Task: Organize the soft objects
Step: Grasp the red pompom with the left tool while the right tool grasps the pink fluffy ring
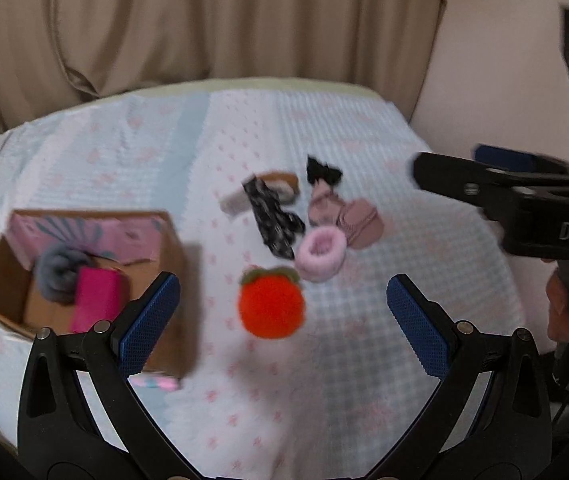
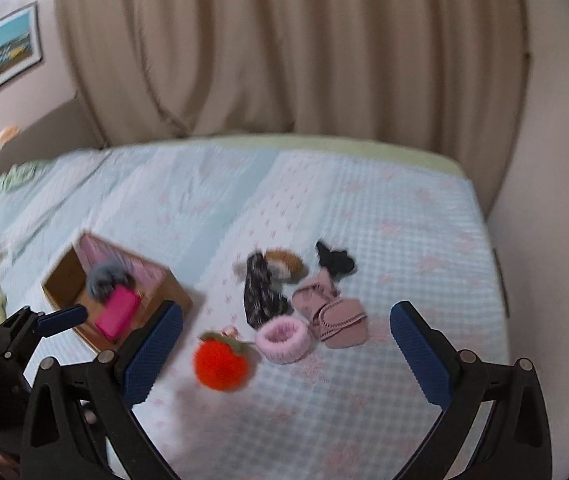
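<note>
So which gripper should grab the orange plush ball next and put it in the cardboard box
Probably the left gripper: it is open with the orange plush ball centred between its fingers, and the cardboard box is on its side. The right gripper, also open, sits further right.

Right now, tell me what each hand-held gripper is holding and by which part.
Nothing is held. The left hand-held gripper hangs open above the orange plush fruit, and the right hand-held gripper is open over the bed.

I get soft, even indoor light in both views, faint shadows, heavy motion blur throughout, and dark fisheye vignetting at the corners.
</note>
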The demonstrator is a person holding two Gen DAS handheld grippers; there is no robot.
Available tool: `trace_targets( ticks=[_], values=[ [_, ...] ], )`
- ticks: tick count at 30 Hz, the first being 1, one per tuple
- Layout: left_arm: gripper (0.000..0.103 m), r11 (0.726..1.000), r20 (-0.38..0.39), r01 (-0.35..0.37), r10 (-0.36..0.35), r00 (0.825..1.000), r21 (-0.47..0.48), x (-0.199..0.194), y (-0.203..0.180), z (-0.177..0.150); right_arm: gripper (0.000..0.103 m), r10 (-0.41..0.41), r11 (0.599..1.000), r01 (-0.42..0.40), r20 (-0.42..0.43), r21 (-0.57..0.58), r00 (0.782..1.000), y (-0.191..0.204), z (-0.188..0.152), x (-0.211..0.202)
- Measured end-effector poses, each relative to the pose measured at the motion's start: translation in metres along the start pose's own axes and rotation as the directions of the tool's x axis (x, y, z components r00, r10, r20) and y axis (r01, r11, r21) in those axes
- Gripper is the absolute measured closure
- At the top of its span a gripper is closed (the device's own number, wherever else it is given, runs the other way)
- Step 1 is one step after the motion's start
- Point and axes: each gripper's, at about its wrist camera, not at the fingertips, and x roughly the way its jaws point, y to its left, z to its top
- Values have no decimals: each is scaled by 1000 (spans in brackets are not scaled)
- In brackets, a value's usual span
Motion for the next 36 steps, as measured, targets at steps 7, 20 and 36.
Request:
trace_targets(
  ticks=[7, 20, 36],
  values=[
    [7, 998, -33, -57, 58, 998, 31, 97, -19, -49, 9, 62, 993, -70, -84, -99, 995, -11, -44, 87],
    [45, 991, -97, -136, 134, 986, -14, 185, 6, -73, 24, 113, 977, -140, -161, -164, 980, -6, -70, 173],
    [68, 994, -99, -111, 109, 989, -11, 183, 8, -64, 66, 91, 985, -111, -148, -136, 985, -8, -71, 174]
  ],
)
